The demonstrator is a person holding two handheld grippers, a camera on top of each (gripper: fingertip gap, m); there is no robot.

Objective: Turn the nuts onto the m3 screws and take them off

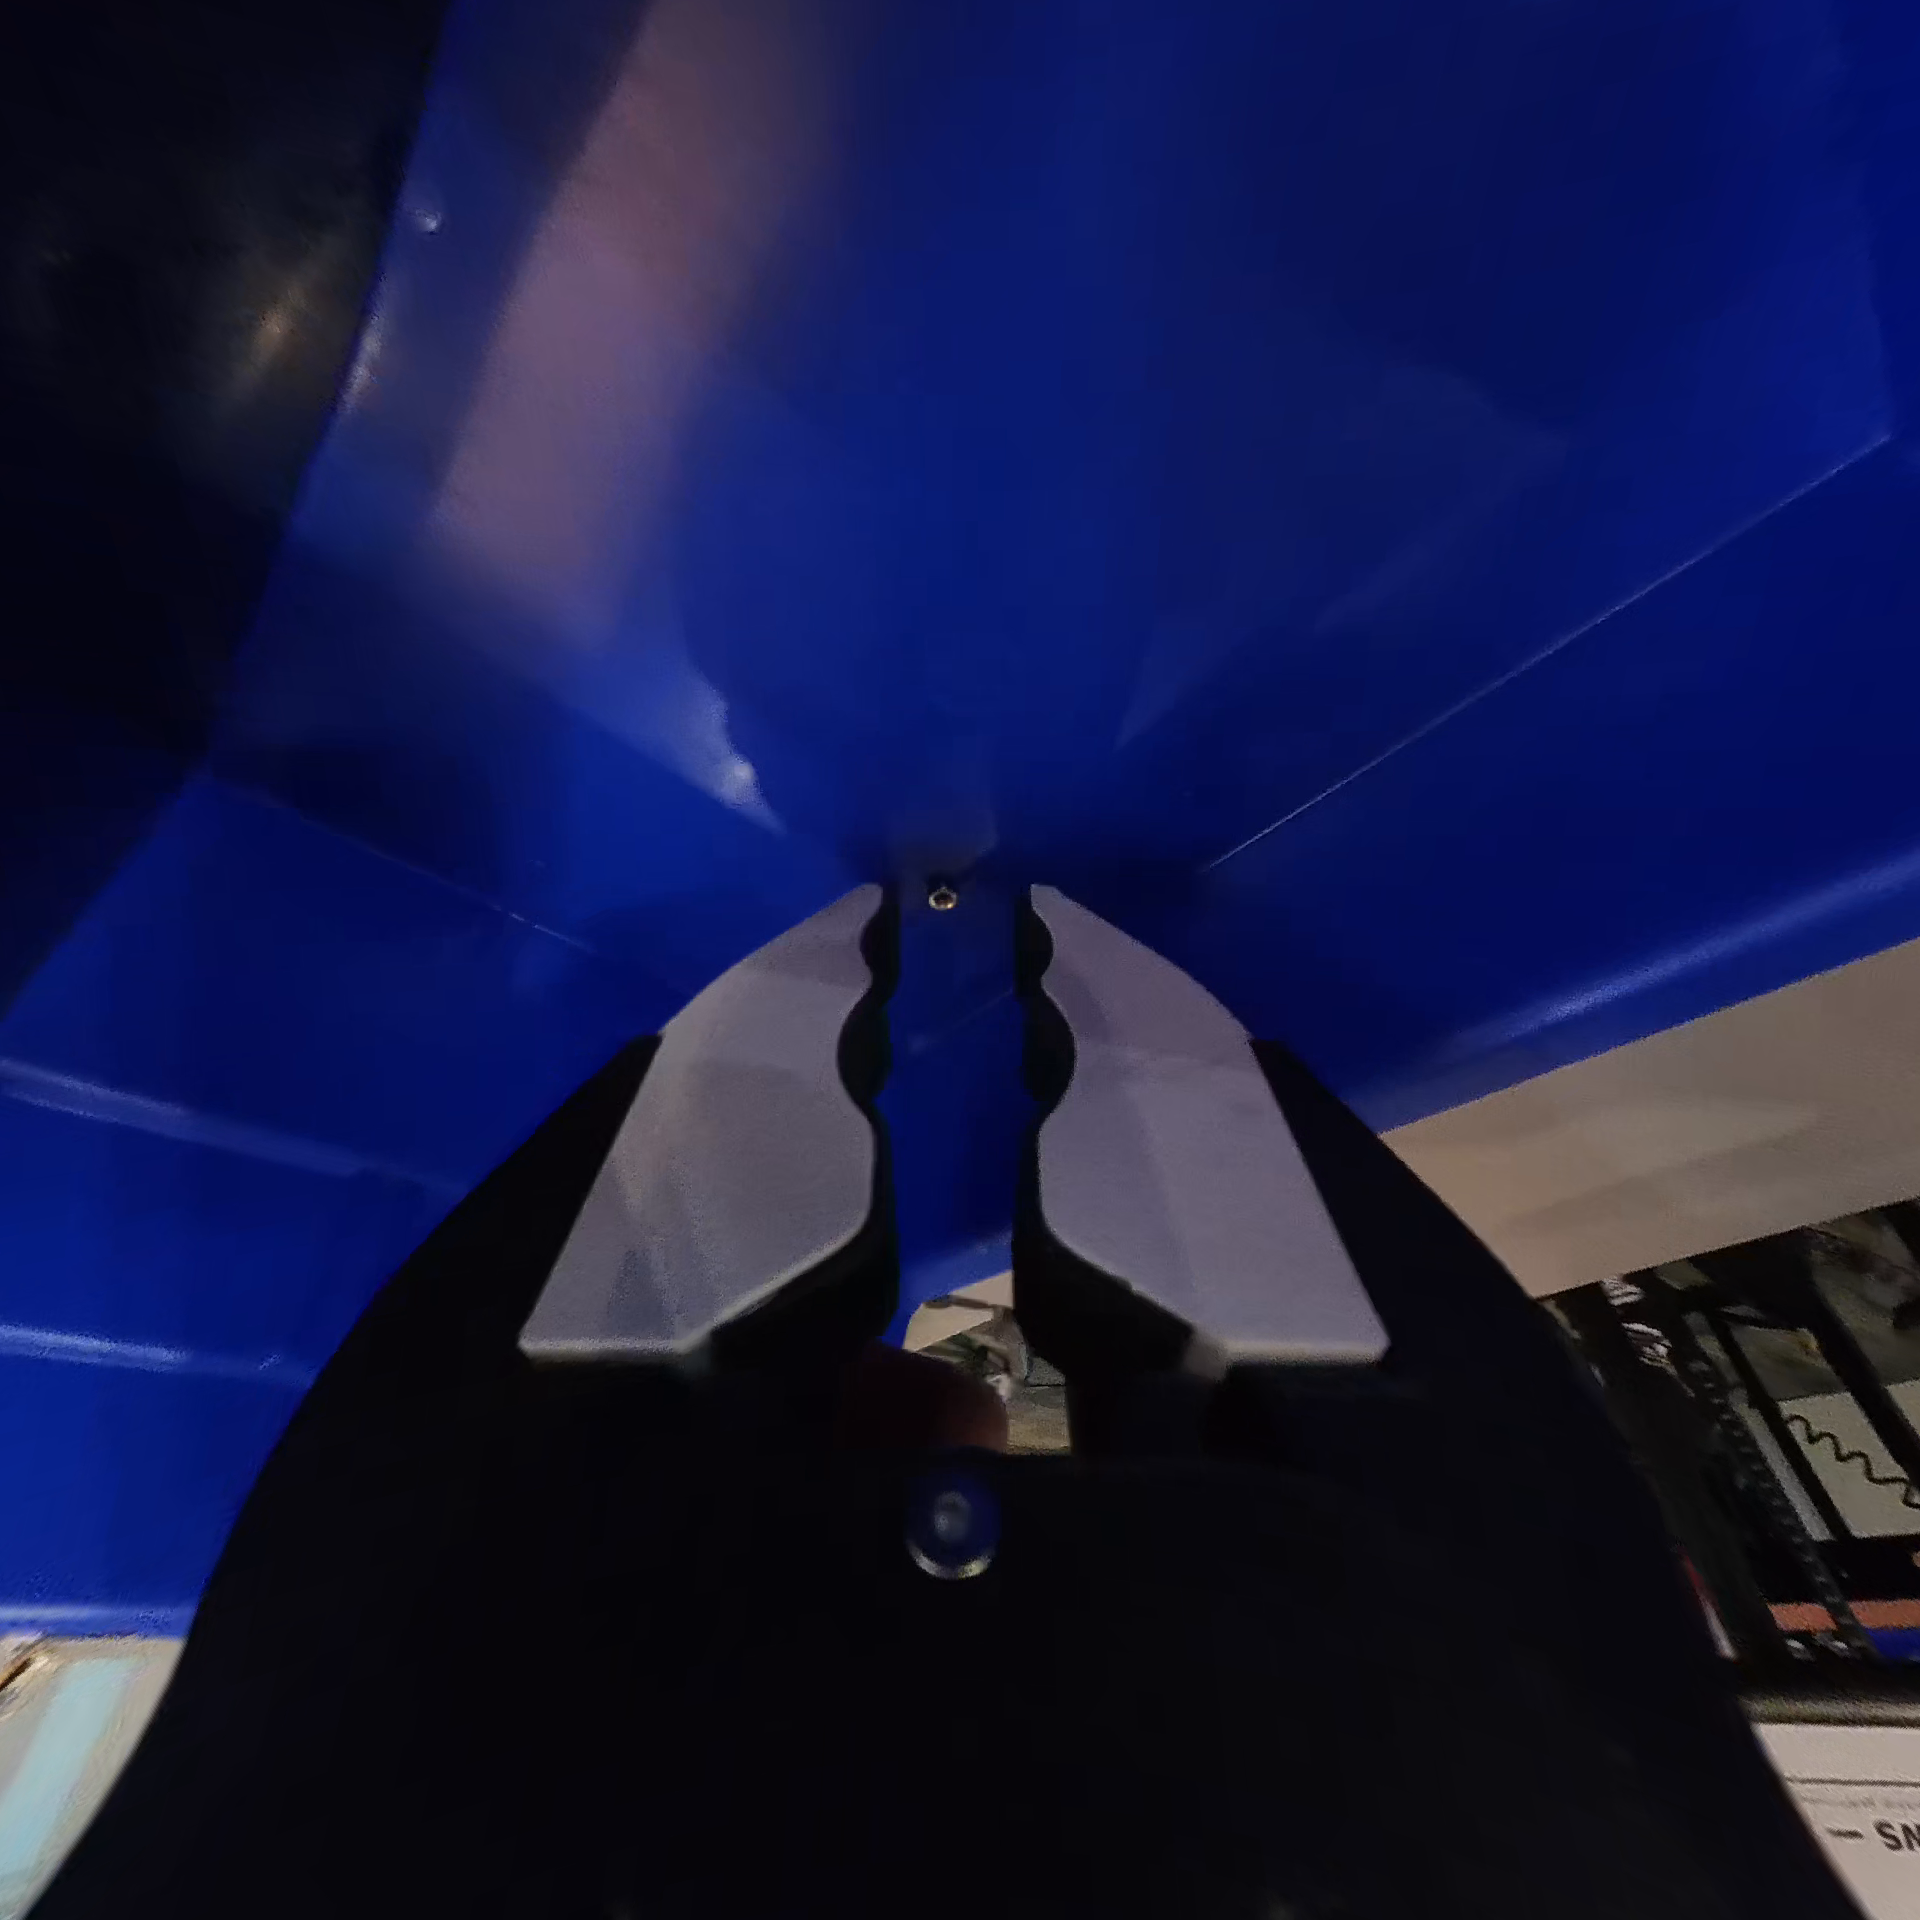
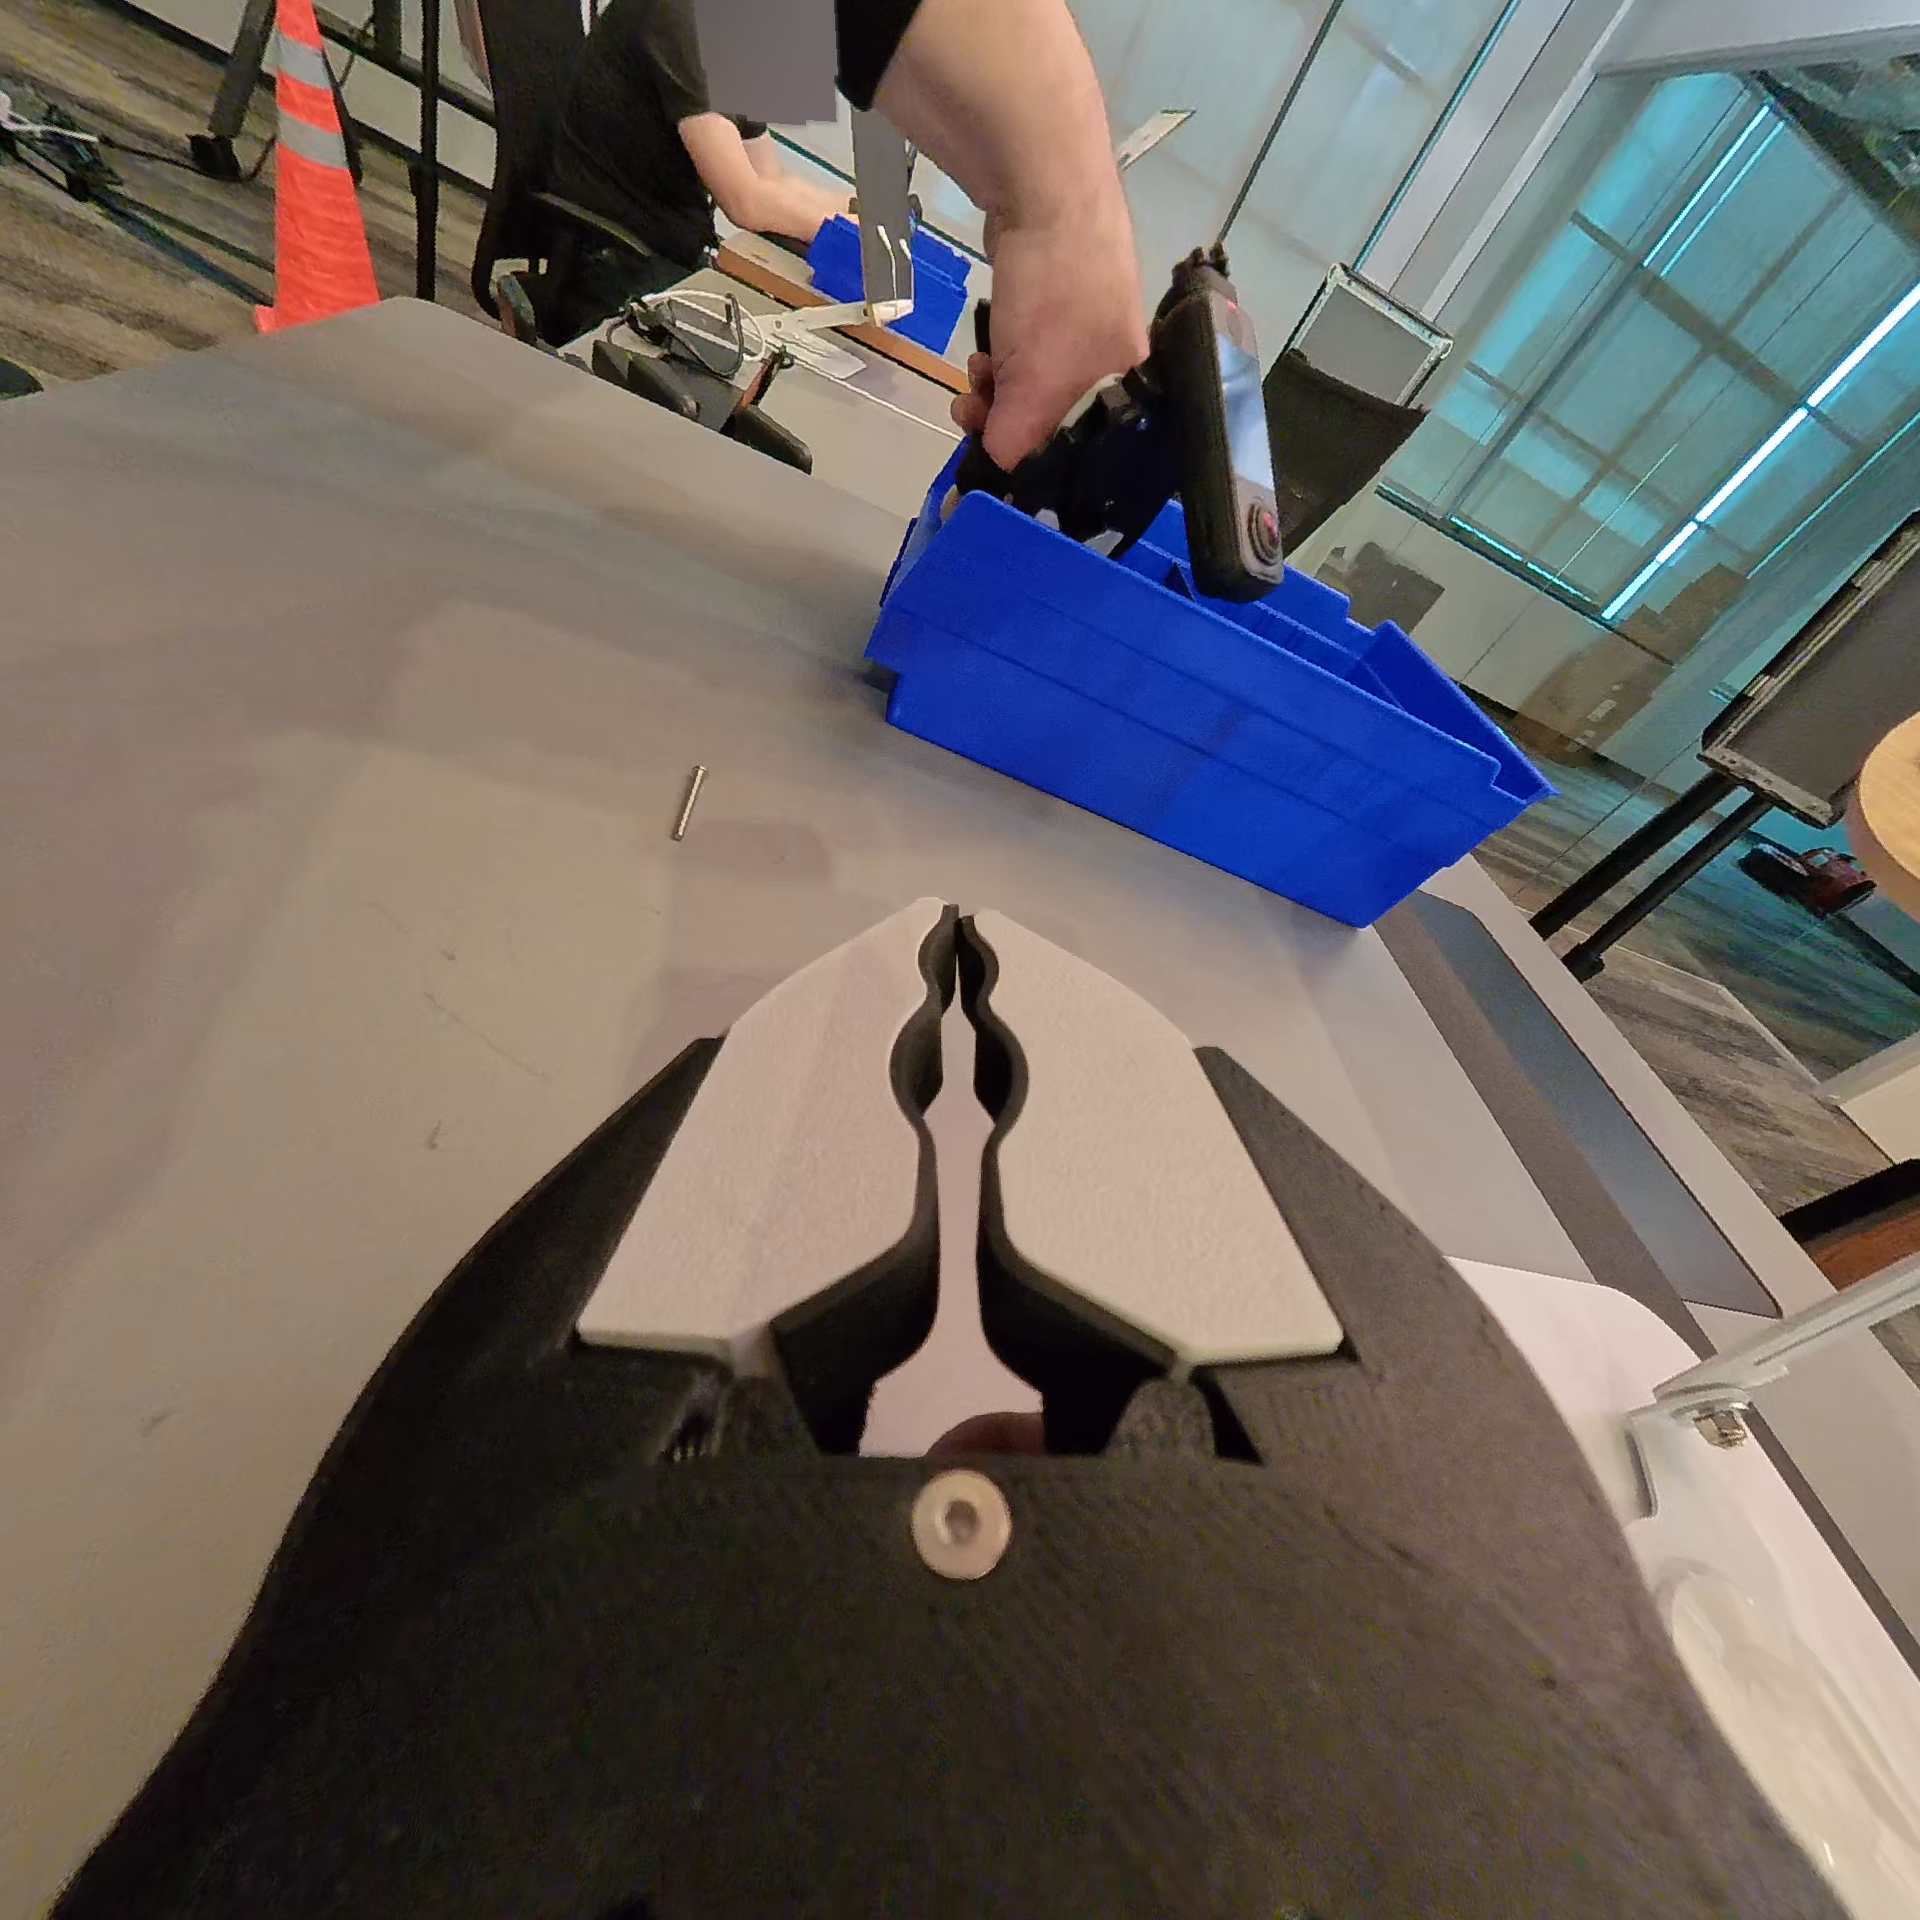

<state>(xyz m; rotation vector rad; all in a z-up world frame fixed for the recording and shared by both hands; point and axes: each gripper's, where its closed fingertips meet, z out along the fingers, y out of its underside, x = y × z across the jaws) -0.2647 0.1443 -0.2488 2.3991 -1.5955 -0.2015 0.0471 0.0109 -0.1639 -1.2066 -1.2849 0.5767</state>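
Grey tabletop (image 2: 416, 644) carries a blue bin (image 2: 1195, 727) at far right. Inside it, the left gripper (image 1: 956, 899), jaws narrowly parted, frames a small nut (image 1: 943, 898). Right gripper (image 2: 957, 920), jaws closed empty, hovers near a loose screw (image 2: 688, 801).

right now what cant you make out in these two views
- Left wrist view: the small metal part between the left gripper's open tips inside the blue bin is too small to tell nut from screw.
- Right wrist view: the bin's contents are hidden by its wall; the left gripper's tips are sunk inside it.
- Right wrist view: the thin metal pin on the table is too small for threads to show.
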